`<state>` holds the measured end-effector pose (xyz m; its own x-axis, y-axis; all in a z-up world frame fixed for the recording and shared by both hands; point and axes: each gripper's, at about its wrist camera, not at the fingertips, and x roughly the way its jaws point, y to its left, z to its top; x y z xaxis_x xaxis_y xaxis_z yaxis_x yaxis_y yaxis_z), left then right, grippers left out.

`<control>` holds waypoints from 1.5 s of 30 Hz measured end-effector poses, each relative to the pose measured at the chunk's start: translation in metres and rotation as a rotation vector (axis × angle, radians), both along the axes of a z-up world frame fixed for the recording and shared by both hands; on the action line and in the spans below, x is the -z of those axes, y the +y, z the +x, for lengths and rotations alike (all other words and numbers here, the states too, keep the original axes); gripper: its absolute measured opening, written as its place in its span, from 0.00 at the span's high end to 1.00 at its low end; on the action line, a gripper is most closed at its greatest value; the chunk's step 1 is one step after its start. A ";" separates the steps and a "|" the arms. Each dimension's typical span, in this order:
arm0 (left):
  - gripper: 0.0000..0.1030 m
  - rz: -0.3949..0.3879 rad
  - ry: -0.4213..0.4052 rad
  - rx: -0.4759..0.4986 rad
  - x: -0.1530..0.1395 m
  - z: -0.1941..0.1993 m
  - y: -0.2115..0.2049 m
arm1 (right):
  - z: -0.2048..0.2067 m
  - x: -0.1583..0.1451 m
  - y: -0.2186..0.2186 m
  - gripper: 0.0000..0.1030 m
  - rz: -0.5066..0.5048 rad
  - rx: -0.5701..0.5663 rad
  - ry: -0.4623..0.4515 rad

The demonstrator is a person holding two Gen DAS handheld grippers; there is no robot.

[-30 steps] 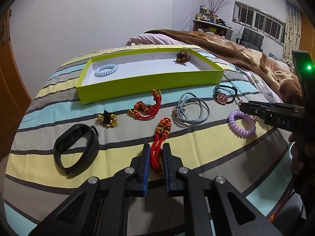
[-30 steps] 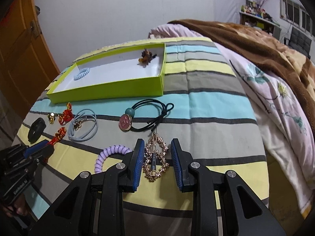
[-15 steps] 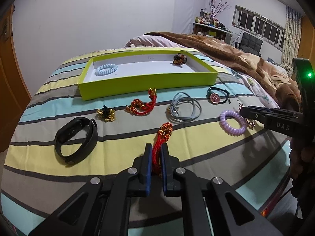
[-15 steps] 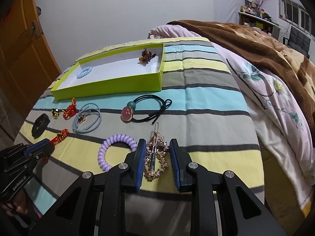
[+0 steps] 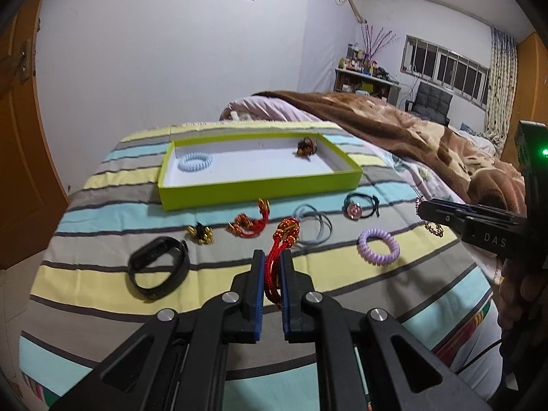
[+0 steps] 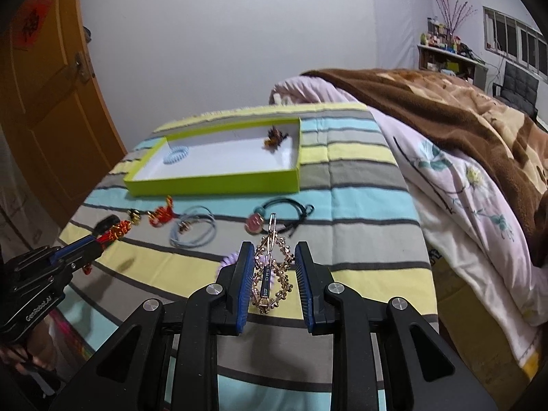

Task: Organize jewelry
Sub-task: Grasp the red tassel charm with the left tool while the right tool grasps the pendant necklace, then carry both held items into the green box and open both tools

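A: Starting at the left, what is sitting on the striped bed cover?

B: The black band is lying there, then the small gold-and-black piece and a red cord bracelet, all short of the green box.

A: And the left claw?

B: It is pinching the other red cord bracelet, pads pressed tight on the cord. A second ago that cord was lying flat on the cover; now it is hanging clear of it.

A: Further right?

B: The blue loop tie, the black tie with a pink charm and the purple coil are waiting. The right claw is gripping the gold hair clip, having narrowed onto it, and the clip is likewise coming up off the cover.

A: Meaning?

B: Both pieces look ready to travel to the box, where a pale blue coil and a dark ornament are already lying.
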<state>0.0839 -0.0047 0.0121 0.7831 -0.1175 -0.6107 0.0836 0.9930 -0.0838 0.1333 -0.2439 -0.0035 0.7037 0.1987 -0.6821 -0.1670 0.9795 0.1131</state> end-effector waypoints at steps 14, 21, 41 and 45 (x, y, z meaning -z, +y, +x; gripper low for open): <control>0.92 -0.014 -0.079 -0.060 -0.030 0.001 0.018 | -0.006 -0.039 0.021 0.76 0.000 -0.052 -0.108; 0.92 -0.019 -0.089 -0.070 -0.034 0.009 0.021 | 0.000 -0.046 0.027 0.76 -0.006 -0.063 -0.127; 0.92 0.016 -0.079 -0.132 -0.028 0.085 0.046 | 0.075 -0.034 0.047 0.76 -0.048 -0.094 -0.126; 0.92 0.023 -0.068 -0.144 -0.023 0.106 0.052 | 0.102 -0.024 0.045 0.76 -0.058 -0.086 -0.105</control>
